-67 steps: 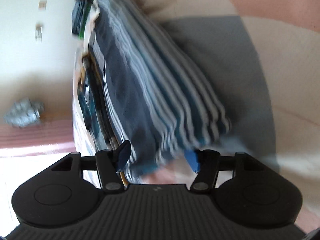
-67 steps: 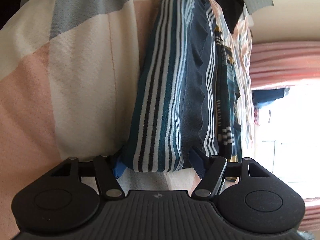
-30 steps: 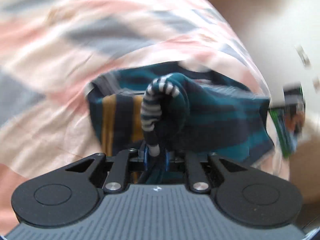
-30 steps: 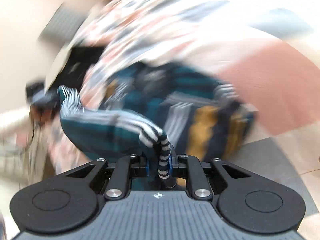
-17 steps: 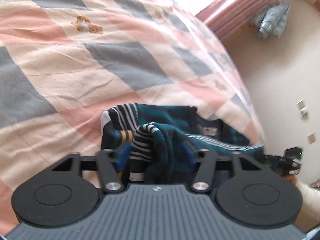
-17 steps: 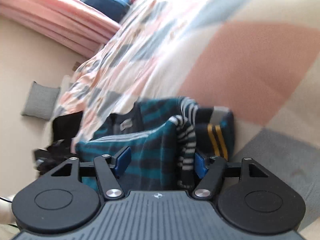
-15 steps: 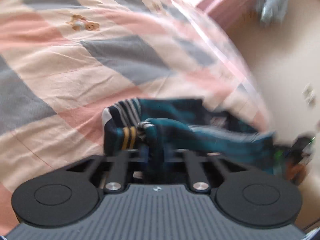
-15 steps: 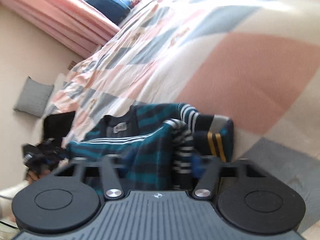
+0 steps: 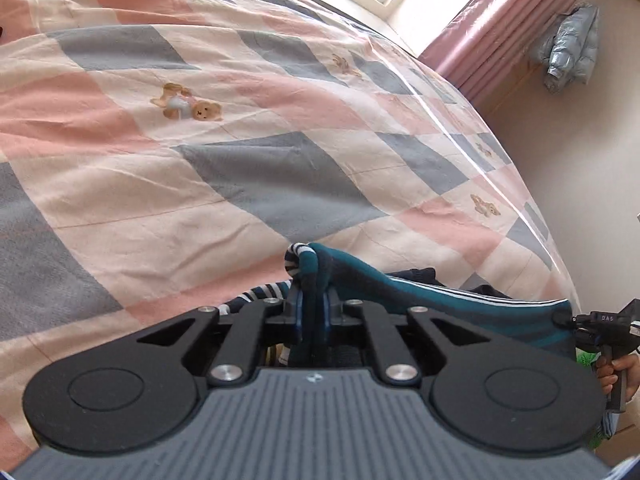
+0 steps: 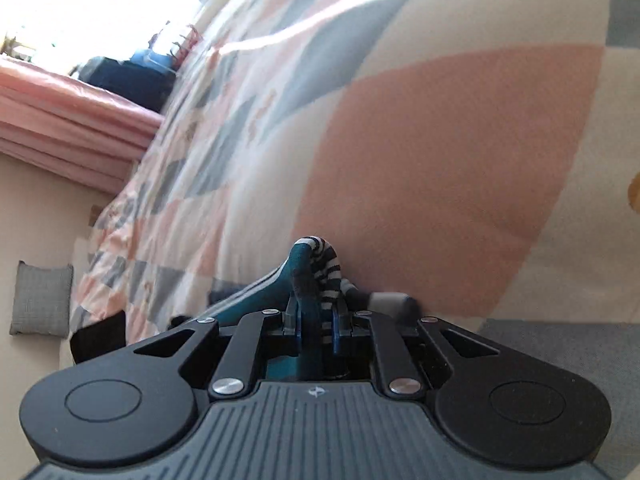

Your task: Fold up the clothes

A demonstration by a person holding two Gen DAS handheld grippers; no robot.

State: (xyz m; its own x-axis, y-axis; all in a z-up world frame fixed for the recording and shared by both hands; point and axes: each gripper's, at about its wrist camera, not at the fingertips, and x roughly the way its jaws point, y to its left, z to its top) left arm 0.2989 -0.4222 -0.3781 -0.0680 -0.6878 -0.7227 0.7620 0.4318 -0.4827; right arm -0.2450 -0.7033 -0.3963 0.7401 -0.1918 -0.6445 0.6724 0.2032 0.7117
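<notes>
A teal and navy striped sweater (image 9: 420,292) stretches between both grippers just above the checked bedspread (image 9: 168,168). My left gripper (image 9: 311,312) is shut on one bunched corner of it, with a striped cuff curling over the fingertips. In the left wrist view the sweater's taut edge runs right to the other gripper (image 9: 600,326), held by a hand (image 9: 618,376). My right gripper (image 10: 316,320) is shut on the sweater (image 10: 308,276) at its other corner, a white and navy striped cuff draped over the right finger. Most of the garment is hidden beneath the gripper bodies.
The pink, grey and cream bedspread (image 10: 420,160) fills both views. Pink curtains (image 9: 504,28) and a hanging puffy jacket (image 9: 568,46) stand by the window. A grey cushion (image 10: 40,300) lies on the floor, with dark clothes (image 10: 100,338) at the bed's edge.
Both grippers closed again on the sweater's corners after standing open around the fabric. Both have tipped and sunk toward the bed, so the folded garment has dropped out of sight.
</notes>
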